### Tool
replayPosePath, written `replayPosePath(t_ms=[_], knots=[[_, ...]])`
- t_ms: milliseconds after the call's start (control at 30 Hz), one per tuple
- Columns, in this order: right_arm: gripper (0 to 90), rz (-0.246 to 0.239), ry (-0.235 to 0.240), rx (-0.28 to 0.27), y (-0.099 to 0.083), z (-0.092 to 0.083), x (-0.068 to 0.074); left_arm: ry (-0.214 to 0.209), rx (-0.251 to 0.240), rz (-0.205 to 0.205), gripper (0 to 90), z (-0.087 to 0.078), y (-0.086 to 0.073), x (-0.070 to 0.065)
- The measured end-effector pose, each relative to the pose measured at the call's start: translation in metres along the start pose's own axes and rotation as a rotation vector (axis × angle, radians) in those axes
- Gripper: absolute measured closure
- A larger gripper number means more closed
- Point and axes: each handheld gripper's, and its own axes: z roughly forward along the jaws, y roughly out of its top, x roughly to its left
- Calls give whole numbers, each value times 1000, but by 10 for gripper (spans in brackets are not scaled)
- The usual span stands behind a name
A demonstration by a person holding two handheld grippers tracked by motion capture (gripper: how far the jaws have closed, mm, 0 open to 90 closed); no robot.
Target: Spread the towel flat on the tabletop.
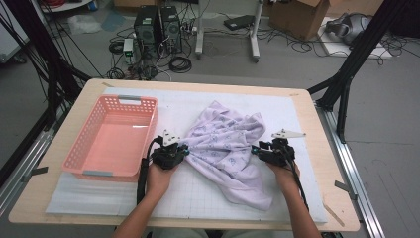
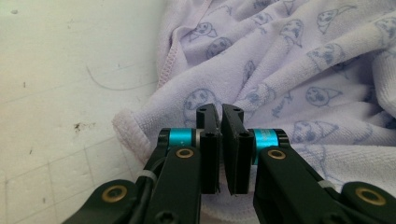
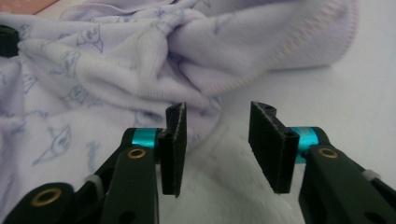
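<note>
On the white-matted tabletop [image 1: 208, 198], our left gripper [image 1: 184, 150] pinches the lilac towel [image 1: 225, 144] edge with closed jaws; our right gripper [image 1: 256, 149] gapes half-open beside the opposite edge, probably for spreading.

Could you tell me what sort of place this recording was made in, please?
Probably a lab or workshop for recording data: computer towers and loose cables lie on the floor, cardboard boxes stand behind, and black frame struts flank the table.

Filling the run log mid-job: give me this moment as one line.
left gripper: shut on lilac printed towel | right gripper: open at towel's edge, no grip | pink basket: empty, left of towel
</note>
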Motion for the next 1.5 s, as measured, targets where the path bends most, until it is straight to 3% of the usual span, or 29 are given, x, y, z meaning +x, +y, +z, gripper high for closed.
replayPosePath(t_ms=[100, 167, 233, 267, 333, 400, 433, 500, 567, 600, 667, 700, 733, 767, 800, 833, 933, 1000, 1067, 1100, 1133, 1200, 1233, 1400, 1500], knots=[[549, 8, -12, 4, 10, 17, 2, 1, -3, -2, 853, -1, -1, 0], [670, 24, 13, 18, 14, 28, 2, -4, -9, -6, 852, -2, -1, 0], [844, 23, 85, 33, 17, 34, -1, -4, -12, -6, 852, -3, -1, 0], [860, 22, 85, 28, 20, 33, -3, -7, -16, -9, 852, -3, -1, 0], [871, 6, 28, -8, 26, 24, -13, -9, -22, -5, 853, -2, -1, -2], [879, 20, -55, -20, 35, 11, -24, -11, -20, 10, 857, 0, 0, -5], [879, -15, -161, -10, 40, 4, -26, -8, -19, 28, 858, 2, 0, -6], [879, -23, -259, -12, 49, -10, -36, -4, -33, 28, 858, 6, 2, -6], [879, 2, -300, -49, 56, -24, -44, -9, -46, 12, 856, 9, 5, -5], [878, 4, -293, -61, 57, -26, -45, 0, -54, 21, 850, 10, 7, -6], [868, -29, -316, -66, 58, -29, -42, 25, -69, 18, 781, 11, 9, -8], [848, -28, -307, -72, 56, -28, -40, 23, -59, 13, 720, 11, 9, -8], [748, -28, -292, -72, 53, -27, -39, -3, -41, 3, 647, 10, 8, -8], [667, -17, -278, -57, 51, -25, -38, -24, -33, 5, 586, 9, 7, -9], [642, -11, -265, -52, 49, -25, -37, -47, -34, 25, 569, 7, 5, -11], [636, -29, -259, -64, 44, -27, -35, -62, -42, 50, 561, 3, 3, -15], [629, -109, -268, -70, 28, -37, -27, -93, -46, 67, 531, -2, 2, -19], [631, -84, -224, -69, 12, -45, -24, -129, -33, 68, 524, -1, 2, -22], [611, -57, -185, -57, 0, -47, -22, -110, -16, 91, 522, 0, 1, -24], [564, -39, -159, -44, -8, -47, -20, -107, -16, 88, 516, -1, 1, -24], [527, -26, -162, -47, -12, -47, -18, -104, -20, 80, 513, -2, 0, -23], [528, 0, -147, -71, -22, -49, -17, -100, -27, 75, 514, -5, 0, -20], [528, 8, -126, -55, -23, -48, -16, -102, -34, 72, 513, -7, 0, -19], [460, -7, -17, -34, -19, -31, 6, -117, -40, 57, 505, -7, -1, -18], [458, -69, 13, 47, -18, -11, 27, -114, -43, 72, 504, -7, -1, -19]])
